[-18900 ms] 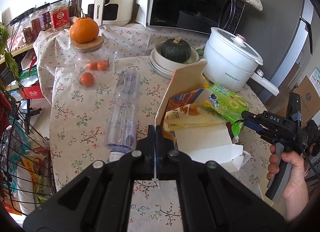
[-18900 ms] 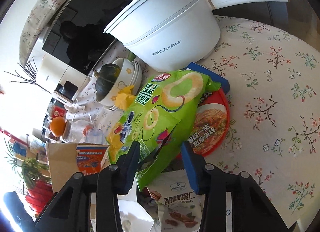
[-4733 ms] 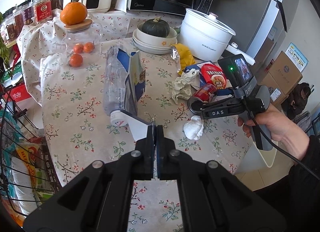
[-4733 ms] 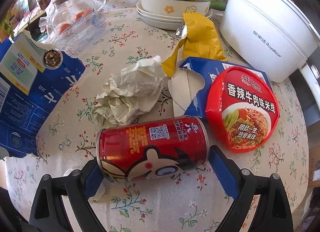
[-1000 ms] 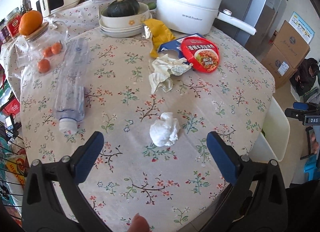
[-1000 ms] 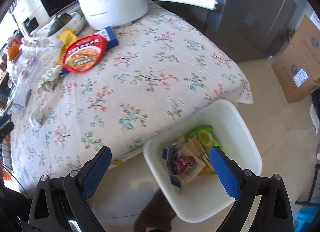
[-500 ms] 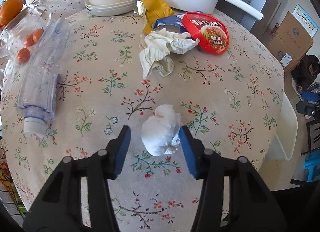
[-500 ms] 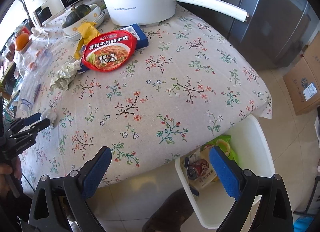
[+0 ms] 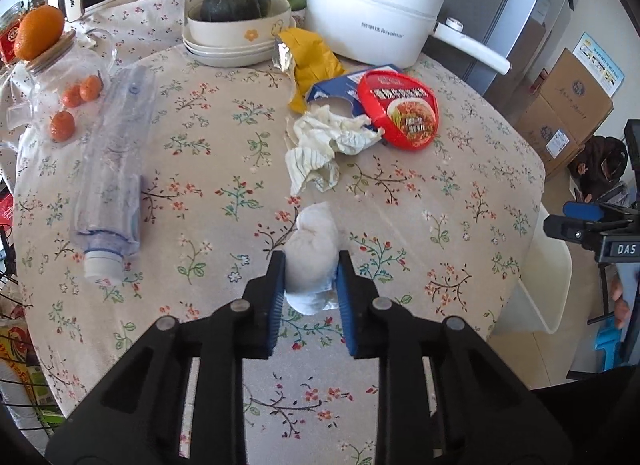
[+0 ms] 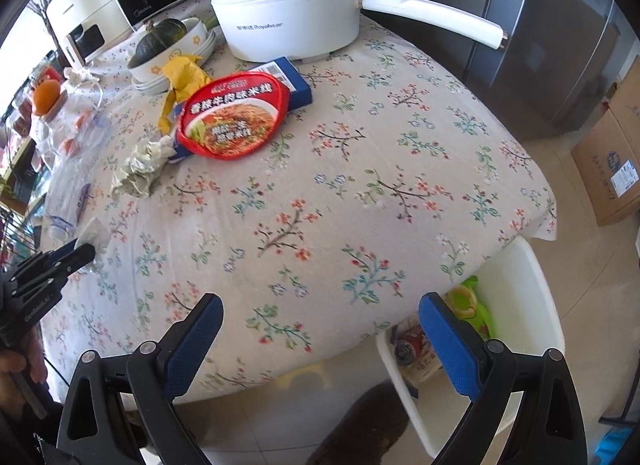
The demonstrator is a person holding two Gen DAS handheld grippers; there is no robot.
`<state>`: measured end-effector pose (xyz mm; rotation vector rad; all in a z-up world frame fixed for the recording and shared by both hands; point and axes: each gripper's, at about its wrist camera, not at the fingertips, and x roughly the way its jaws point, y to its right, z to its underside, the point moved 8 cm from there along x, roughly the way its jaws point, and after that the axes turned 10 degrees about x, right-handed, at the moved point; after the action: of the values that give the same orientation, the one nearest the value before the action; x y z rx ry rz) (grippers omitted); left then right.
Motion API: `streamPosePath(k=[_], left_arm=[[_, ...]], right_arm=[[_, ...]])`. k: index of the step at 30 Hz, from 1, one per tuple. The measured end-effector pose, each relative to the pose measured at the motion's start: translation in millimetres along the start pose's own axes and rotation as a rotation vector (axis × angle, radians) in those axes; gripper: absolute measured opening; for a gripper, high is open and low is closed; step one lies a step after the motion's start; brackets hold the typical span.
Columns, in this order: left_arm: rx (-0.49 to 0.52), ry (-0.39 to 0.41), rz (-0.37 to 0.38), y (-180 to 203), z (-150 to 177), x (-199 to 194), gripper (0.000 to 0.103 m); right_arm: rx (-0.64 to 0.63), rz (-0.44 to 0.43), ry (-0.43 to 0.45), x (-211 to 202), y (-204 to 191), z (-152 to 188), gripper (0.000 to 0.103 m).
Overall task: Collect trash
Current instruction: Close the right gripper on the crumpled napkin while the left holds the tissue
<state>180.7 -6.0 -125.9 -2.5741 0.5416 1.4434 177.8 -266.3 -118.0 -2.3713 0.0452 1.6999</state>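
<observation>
Left tool (image 9: 310,277): my pads have just closed on the tissue wad (image 9: 313,261); ready for bin (image 10: 516,301). Right tool (image 10: 320,329): spread, empty.

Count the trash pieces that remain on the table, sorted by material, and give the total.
Paper: 2 – white tissue wad, crumpled paper
Plastic: 2 – clear bottle, red noodle bowl
Foil wrapper: 1 – yellow wrapper
Cardboard: 1 – blue box
Total: 6

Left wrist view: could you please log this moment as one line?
left gripper: shut on tissue wad | right gripper: open, empty | bin: beside table
</observation>
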Motion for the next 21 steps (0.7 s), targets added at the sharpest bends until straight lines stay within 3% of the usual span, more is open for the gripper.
streamPosePath(k=[13,21], left_arm=[[-0.027,0.078,-0.153,-62.8,-2.2,-53.9,0.027],[-0.089,0.082,-0.145,-92.9,6.6,-65.0,0.027]], right_arm=[[-0.002,-0.131,0.004,22.1,-114.4,-26.2,0.099],[-0.021,-0.167,0.002,56.9,-188.9,-40.0,0.099]])
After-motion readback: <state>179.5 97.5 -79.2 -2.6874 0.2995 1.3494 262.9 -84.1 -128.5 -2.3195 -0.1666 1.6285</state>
